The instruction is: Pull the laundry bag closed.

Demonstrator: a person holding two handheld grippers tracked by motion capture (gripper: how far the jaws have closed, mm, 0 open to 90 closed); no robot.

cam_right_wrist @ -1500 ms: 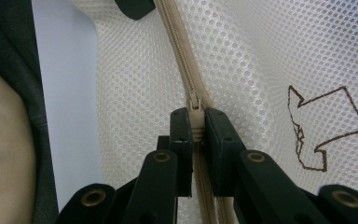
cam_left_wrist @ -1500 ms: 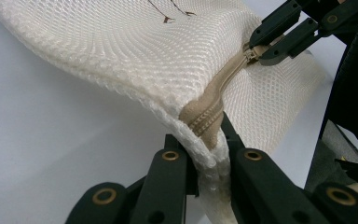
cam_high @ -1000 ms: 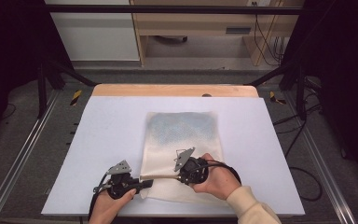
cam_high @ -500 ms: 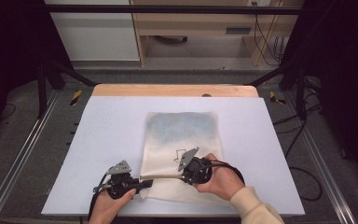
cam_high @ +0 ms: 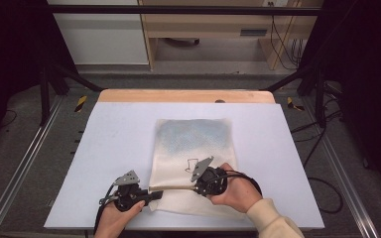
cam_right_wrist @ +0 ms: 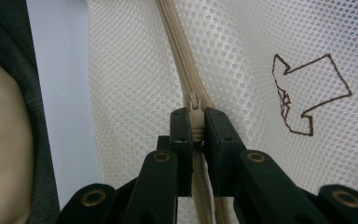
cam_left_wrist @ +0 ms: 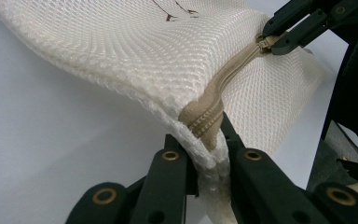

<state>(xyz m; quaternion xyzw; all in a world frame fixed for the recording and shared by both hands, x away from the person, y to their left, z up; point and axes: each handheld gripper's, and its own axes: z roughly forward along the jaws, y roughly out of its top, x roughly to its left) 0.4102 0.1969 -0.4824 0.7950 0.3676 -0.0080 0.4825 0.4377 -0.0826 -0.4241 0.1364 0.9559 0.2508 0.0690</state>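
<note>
Pinching the near-left corner of the mesh bag (cam_high: 194,144), right at the end of its zipper (cam_left_wrist: 223,84), the left tool (cam_high: 151,194) anchors the fabric. The right tool (cam_right_wrist: 193,123) is clamped on the zipper pull (cam_right_wrist: 194,105), near the middle of the bag's near edge on the bench (cam_high: 109,139). If the pull is dragged off the zipper's line, it may jam or slip from the pads, and a weak corner grip would let the bag bunch. Against a second ago, both hands sit where they were and nothing has visibly moved.
</note>
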